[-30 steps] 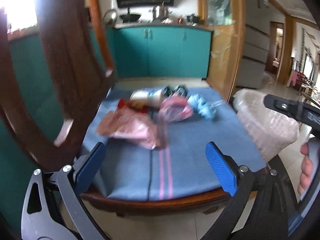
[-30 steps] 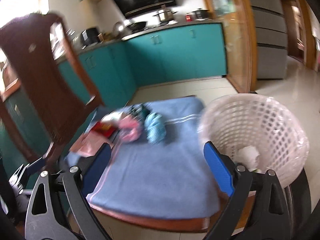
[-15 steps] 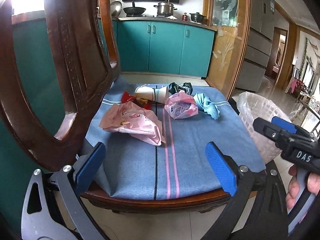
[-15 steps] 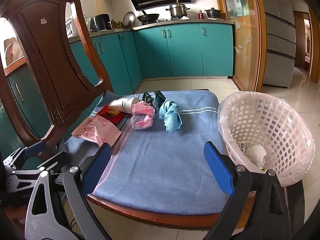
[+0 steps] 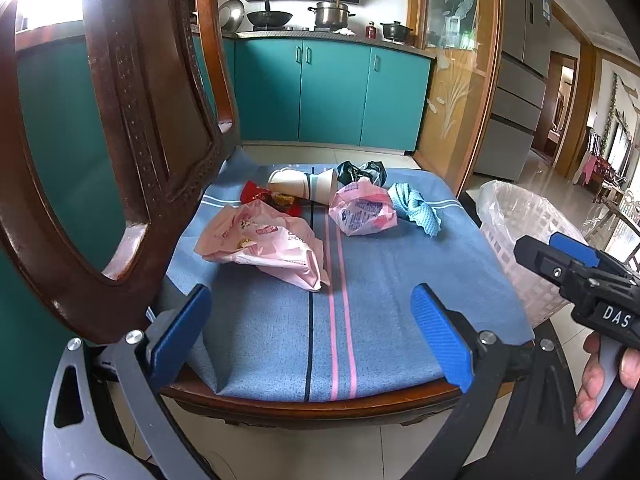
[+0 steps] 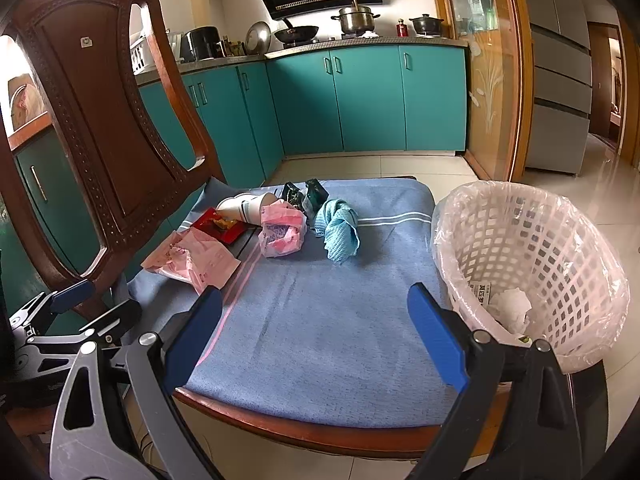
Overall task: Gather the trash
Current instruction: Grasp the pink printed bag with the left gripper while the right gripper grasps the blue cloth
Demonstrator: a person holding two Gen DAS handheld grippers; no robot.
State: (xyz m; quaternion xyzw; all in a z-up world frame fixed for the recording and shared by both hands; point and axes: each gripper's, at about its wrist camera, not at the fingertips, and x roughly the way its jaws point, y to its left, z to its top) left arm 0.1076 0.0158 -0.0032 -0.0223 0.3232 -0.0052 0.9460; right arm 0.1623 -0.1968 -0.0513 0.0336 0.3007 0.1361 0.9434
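On blue cloth [image 5: 360, 304]: pink bags [image 5: 260, 248], cup [image 5: 304, 186], rag [image 5: 416, 208]; basket [image 6: 528, 264] beside; both jaws spread, empty.

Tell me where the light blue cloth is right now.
The light blue cloth lies crumpled on the blue seat cover, far side from both cameras, just right of the small pink bag and left of the white basket.

Dark wooden chair [image 6: 100, 120] under a blue striped cloth [image 5: 360, 300]; teal cabinets [image 6: 360, 100] behind.
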